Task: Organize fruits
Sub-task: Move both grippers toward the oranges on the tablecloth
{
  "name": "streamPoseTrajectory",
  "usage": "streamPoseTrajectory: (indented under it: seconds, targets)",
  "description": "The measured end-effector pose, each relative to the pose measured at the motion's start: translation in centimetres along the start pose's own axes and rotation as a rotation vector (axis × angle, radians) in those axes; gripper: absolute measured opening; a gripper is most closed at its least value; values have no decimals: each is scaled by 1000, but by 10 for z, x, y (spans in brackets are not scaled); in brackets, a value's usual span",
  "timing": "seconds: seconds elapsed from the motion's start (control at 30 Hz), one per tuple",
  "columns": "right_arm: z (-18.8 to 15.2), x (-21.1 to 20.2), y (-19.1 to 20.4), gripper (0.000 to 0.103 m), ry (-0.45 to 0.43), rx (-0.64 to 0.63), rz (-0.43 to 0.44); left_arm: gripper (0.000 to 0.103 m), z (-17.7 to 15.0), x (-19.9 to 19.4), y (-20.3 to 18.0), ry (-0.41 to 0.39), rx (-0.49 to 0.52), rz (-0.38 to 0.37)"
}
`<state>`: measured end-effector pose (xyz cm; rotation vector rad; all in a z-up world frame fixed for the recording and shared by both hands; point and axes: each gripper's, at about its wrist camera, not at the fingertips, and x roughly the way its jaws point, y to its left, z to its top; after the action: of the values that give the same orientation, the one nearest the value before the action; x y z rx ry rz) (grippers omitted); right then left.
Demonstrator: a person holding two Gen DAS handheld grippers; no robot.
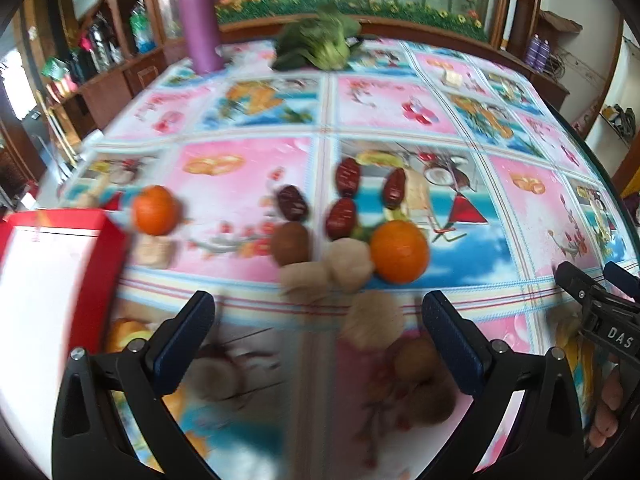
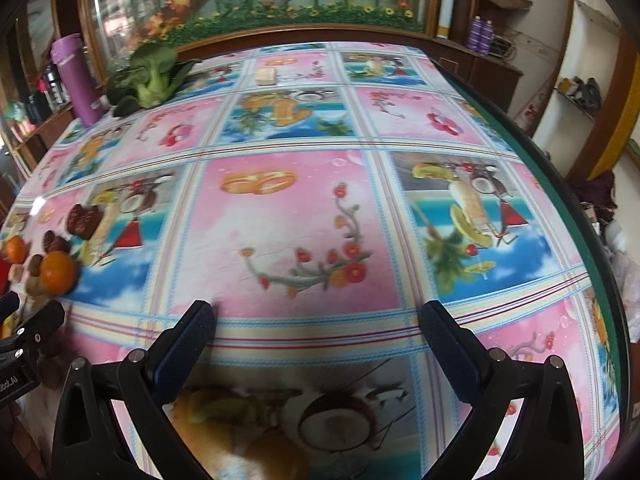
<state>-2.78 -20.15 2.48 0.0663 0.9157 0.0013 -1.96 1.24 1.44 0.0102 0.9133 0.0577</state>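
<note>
Covering the whole table, the glossy printed cloth (image 1: pixel 256 184) is crowded with pictured fruit that could fool a grab. A red box (image 1: pixel 60 264) sits at the near left. Both tongs, left (image 1: pixel 318 314) and right (image 2: pixel 318 322), are spread wide and empty. Near the left tongs, oranges (image 1: pixel 398 251), pale lumps (image 1: pixel 349 266) and red dates (image 1: pixel 347 176) touch, so one nudge may roll a neighbour away.
</note>
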Motion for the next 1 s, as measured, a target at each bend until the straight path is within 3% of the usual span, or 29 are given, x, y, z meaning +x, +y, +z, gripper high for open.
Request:
streamPoseTrajectory:
  seconds: [0.13, 0.27, 0.43, 0.57, 1.0]
  targets:
    - [2, -33, 17, 102, -123, 0, 116, 103, -9, -31, 18, -57, 40, 38]
    - [4, -53, 52, 102, -179, -61, 221, 103, -12, -68, 59, -128, 18, 94]
    - [-6, -63, 93, 102, -229, -135, 242, 103, -18, -98, 100, -208, -17, 171]
    - [-20, -69, 105, 102, -264, -115, 242, 103, -26, -104, 116, -213, -76, 153]
    - [-25, -78, 127, 102, -236, -157, 261, 103, -31, -102, 110, -187, -55, 126]
